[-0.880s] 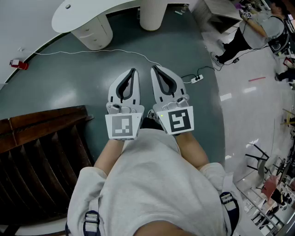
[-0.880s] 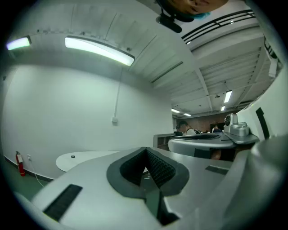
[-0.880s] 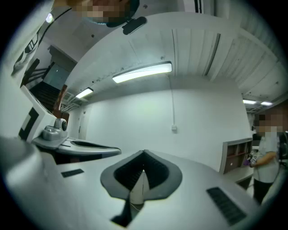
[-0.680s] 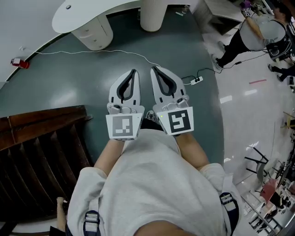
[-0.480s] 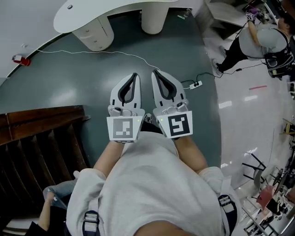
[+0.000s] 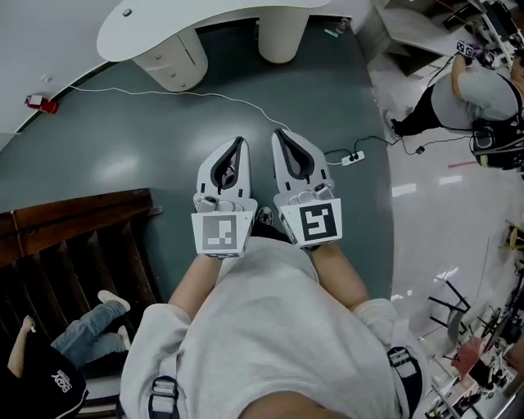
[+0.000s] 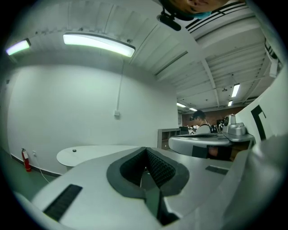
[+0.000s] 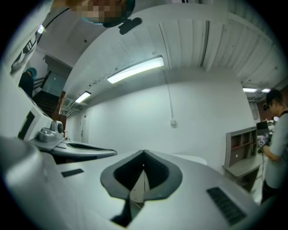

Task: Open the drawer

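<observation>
Standing on the grey-green floor (image 6: 115, 155), a person holds the left gripper (image 6: 238, 141) and right gripper (image 6: 279, 132) level and side by side at chest height. Each pair of jaws is closed tip to tip with nothing between them.

The first risk lies in those closed jaws. Unless one pair parts before it arrives, it will likely bump the drawer front or skid off it rather than catch an edge. A white cable (image 6: 205, 92) also trails across the floor between the person and the cabinet, and a power strip (image 6: 354, 157) lies off to the right. Either could snag a foot on the walk over.

The drawer unit (image 6: 173, 59) stands well apart from both grippers, at the upper left of the head view, tucked under a curved white desk (image 6: 164, 23). It is a white, round-fronted pedestal. Faint horizontal seams suggest stacked drawers, all apparently pushed in. No handle can be made out from here, so the place to grip remains unclear.
</observation>
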Motion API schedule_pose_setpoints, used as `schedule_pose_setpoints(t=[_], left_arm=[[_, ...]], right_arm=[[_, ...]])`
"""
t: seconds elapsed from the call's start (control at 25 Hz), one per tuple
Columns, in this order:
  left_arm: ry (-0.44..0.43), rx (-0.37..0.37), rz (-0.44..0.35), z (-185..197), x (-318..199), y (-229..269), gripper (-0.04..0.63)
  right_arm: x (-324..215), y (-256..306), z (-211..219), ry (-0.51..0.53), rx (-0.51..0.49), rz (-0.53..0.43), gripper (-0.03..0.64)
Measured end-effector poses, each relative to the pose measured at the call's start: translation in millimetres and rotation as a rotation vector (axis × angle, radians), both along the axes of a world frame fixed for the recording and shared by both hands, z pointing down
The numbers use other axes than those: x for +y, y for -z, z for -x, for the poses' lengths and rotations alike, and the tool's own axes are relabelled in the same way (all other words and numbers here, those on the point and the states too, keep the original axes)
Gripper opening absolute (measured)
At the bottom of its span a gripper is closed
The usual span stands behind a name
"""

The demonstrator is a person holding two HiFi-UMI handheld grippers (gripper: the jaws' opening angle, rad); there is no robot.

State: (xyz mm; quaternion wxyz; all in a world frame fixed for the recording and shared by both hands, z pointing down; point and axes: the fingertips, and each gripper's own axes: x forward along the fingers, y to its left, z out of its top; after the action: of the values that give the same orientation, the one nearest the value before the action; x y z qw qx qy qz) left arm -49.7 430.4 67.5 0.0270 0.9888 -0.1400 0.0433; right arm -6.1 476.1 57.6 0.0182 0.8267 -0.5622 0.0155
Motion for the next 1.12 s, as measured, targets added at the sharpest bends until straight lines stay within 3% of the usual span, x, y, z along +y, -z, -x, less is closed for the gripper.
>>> schedule_pose_setpoints(t=[0.32,0.6,0.84,1.12], left_arm=[[-0.011,0.002,0.044,-60.4,-83.3,-15.0,0.006],[-0.041,0.024,0.023,-112.6,-166.1,-1.7,0.006],[-0.005,0.026,0.026,-132.7,-227.6,0.4,0.006],[0.066,-0.011,0.067,-161.6,-270.2,-19.7,0.006]], right_arm=[[-77.9,-16.4,-58.0,-0.012,-0.003,0.042,0.014],[-163.5,-1.6,-108.0,-0.021,0.018,0.05,0.014],[-225.9,4.7,-129.2,0.015,0.03,0.043,0.014],[-272.1,-20.1,-160.1,0.089,-0.011,0.105,0.014]])
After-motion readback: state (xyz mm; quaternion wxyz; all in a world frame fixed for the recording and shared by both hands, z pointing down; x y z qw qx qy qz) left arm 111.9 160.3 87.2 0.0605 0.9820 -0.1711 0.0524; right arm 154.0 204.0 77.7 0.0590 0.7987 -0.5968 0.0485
